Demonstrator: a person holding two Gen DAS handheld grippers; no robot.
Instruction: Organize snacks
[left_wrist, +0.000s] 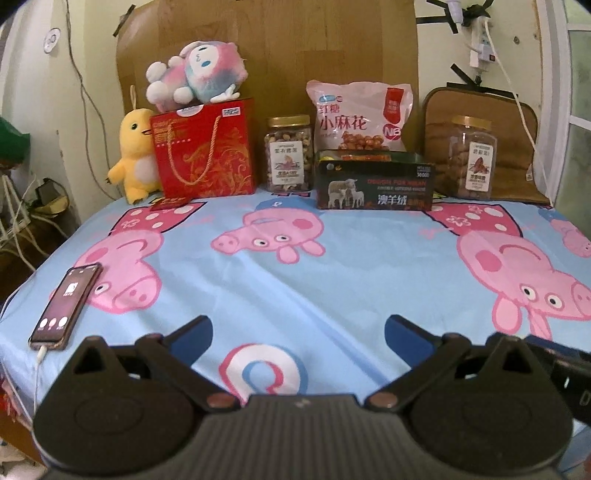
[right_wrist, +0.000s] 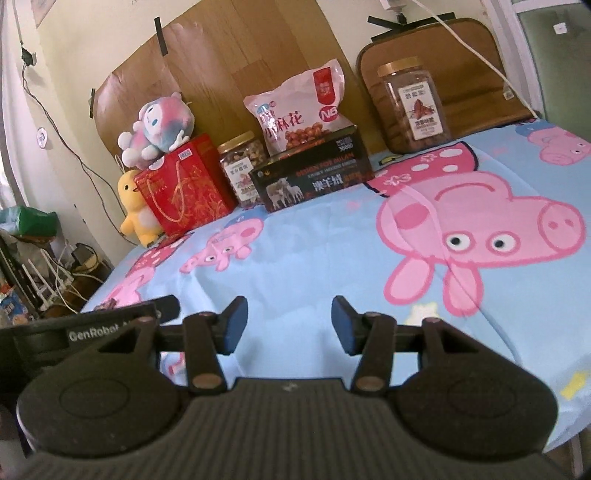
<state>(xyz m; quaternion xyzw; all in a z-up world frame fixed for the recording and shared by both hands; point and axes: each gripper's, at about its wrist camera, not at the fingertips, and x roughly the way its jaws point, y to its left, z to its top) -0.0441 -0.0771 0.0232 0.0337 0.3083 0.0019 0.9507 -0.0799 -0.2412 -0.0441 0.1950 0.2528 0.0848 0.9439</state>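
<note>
Progress stands at the start; your left gripper and right gripper are both spread and empty; the nut jar, twist-snack bag, black box and second jar sit untouched at twelve o'clock.

phone charging | yellow duck plush | pink plush atop red gift bag

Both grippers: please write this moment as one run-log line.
left gripper: open, empty | right gripper: open, empty | snacks: untouched
</note>
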